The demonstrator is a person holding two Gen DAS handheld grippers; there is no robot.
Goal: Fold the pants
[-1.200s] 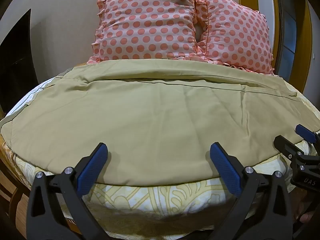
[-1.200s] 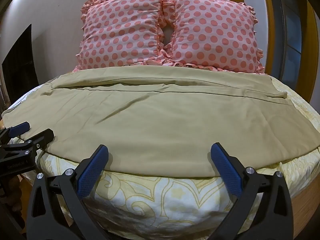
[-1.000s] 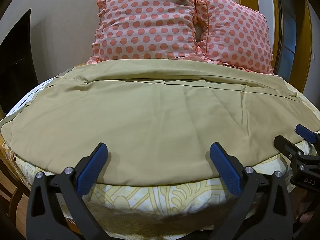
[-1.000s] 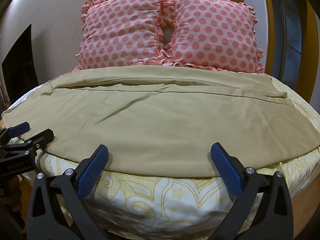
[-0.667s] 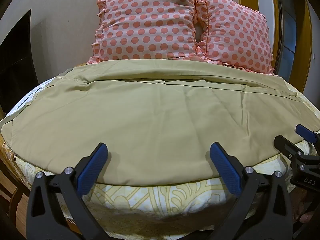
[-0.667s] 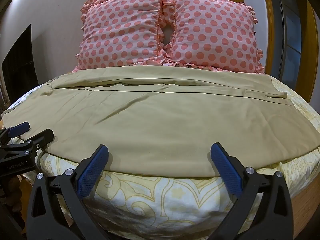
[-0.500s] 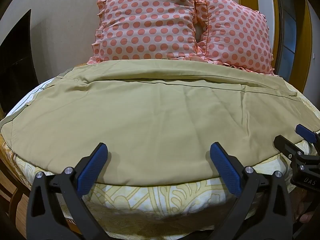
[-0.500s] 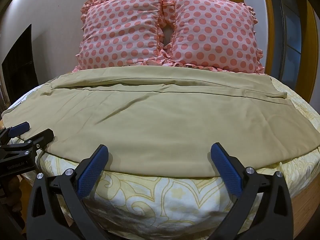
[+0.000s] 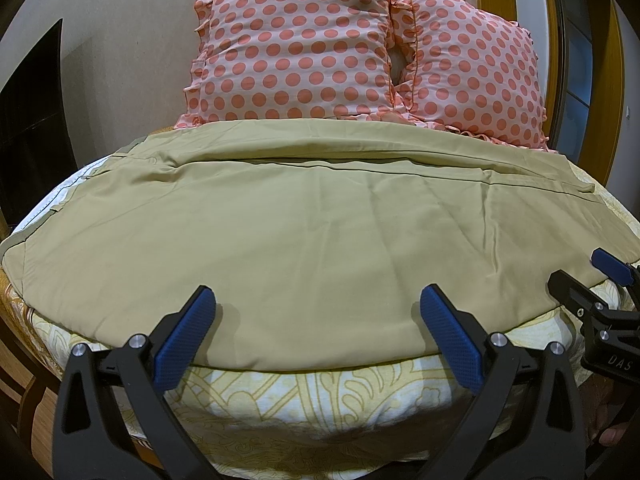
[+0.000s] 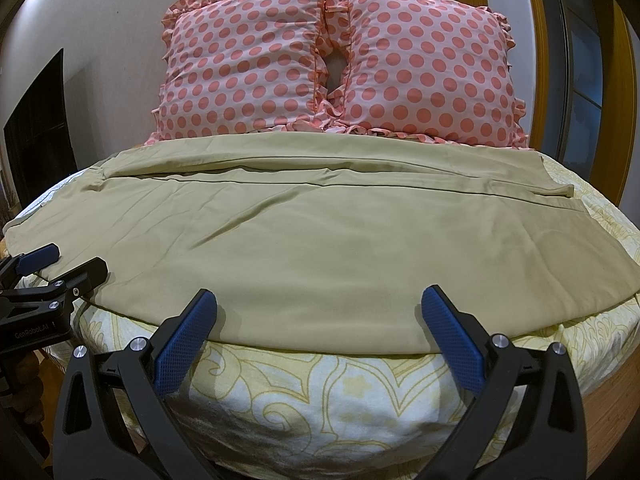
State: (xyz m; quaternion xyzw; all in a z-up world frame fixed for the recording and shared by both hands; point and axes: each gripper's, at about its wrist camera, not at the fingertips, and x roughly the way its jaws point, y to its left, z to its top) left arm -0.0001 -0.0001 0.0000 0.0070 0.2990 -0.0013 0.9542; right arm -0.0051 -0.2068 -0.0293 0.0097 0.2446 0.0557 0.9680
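Khaki pants (image 9: 312, 240) lie flat across the bed, legs running left to right, one leg behind the other; they also show in the right wrist view (image 10: 320, 240). My left gripper (image 9: 320, 332) is open and empty, hovering at the pants' near edge. My right gripper (image 10: 320, 332) is open and empty at the same near edge, further right. The right gripper shows at the right edge of the left wrist view (image 9: 588, 280). The left gripper shows at the left edge of the right wrist view (image 10: 64, 268).
A yellow patterned bedsheet (image 9: 320, 396) covers the mattress (image 10: 320, 392) under the pants. Two pink polka-dot pillows (image 9: 296, 48) (image 10: 424, 60) lean on the wall behind. A dark panel (image 10: 36, 120) stands at the left, a wooden door frame (image 10: 620, 80) at the right.
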